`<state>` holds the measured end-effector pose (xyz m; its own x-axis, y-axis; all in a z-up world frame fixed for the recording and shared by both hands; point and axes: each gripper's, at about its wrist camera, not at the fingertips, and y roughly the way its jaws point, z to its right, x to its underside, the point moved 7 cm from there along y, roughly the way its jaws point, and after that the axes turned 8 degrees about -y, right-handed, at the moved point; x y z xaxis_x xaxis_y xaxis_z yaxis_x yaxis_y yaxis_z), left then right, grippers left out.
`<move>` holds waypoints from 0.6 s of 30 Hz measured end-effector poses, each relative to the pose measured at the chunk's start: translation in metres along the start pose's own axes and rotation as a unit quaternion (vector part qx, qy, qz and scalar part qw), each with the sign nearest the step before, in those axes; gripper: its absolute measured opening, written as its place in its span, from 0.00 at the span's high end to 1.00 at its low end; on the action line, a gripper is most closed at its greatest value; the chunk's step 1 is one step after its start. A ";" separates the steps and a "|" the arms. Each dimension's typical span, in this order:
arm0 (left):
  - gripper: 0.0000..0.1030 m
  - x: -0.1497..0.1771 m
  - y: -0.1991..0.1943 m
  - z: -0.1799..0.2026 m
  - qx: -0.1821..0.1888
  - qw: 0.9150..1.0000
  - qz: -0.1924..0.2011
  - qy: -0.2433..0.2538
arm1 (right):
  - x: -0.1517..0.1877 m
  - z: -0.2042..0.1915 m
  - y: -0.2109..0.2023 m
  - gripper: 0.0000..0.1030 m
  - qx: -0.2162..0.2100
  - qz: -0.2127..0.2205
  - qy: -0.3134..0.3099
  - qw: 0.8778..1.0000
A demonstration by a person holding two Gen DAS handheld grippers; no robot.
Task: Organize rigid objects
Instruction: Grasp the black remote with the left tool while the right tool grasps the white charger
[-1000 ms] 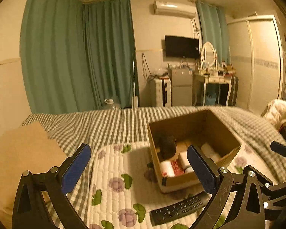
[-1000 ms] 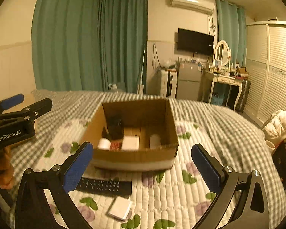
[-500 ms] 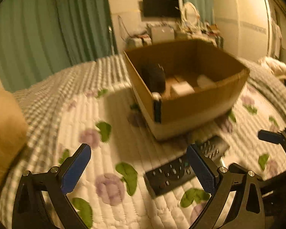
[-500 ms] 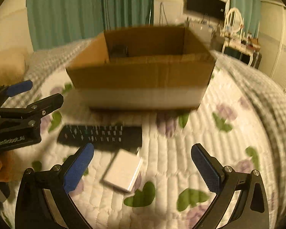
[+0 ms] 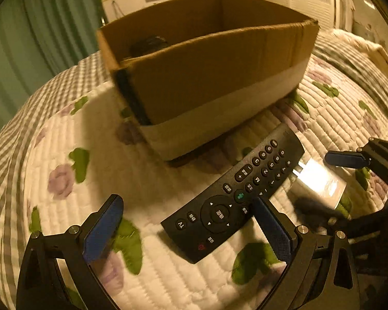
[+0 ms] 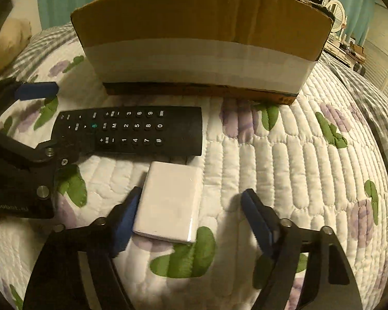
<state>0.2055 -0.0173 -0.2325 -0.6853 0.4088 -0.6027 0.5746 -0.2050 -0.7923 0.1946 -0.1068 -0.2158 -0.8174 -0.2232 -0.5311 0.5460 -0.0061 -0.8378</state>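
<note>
A black TV remote [image 5: 232, 199] lies on the quilt in front of a cardboard box [image 5: 207, 77]. My left gripper [image 5: 186, 230] is open, low over the quilt, its right finger at the remote's near end. The remote also shows in the right wrist view [image 6: 132, 130], with a flat white box [image 6: 169, 202] just below it. My right gripper [image 6: 191, 219] is open around the white box, its left finger against the box's left edge. The white box shows bright in the left wrist view [image 5: 320, 180]. The cardboard box [image 6: 201, 36] stands behind both.
The floral quilt [image 6: 297, 155] lies over a checked bedspread [image 5: 18, 118]. A dark object [image 5: 148, 44] sits inside the box. My left gripper shows at the left of the right wrist view [image 6: 25, 139]. Green curtains [image 5: 38, 38] hang behind.
Both grippers have dropped and moved forward to the quilt. The left one has closed in on the remote, the right one has come around the white box. Both jaws stayed open.
</note>
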 end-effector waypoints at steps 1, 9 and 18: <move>0.02 -0.001 0.002 0.005 0.006 1.000 -0.004 0.009 | 0.001 0.002 0.000 0.39 0.002 -0.001 -0.001 1.000; 0.27 -0.008 0.019 0.041 0.035 0.997 -0.030 0.064 | 0.016 0.029 -0.014 0.62 0.006 -0.006 -0.006 1.000; 0.74 -0.014 0.017 0.055 0.051 0.998 -0.039 0.017 | 0.029 0.050 -0.022 0.62 0.004 -0.003 0.011 1.000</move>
<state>0.2002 -0.0755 -0.2422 -0.7096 0.4563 -0.5369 0.4705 -0.2603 -0.8431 0.1687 -0.1618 -0.2064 -0.8242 -0.2020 -0.5290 0.5426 -0.0145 -0.8399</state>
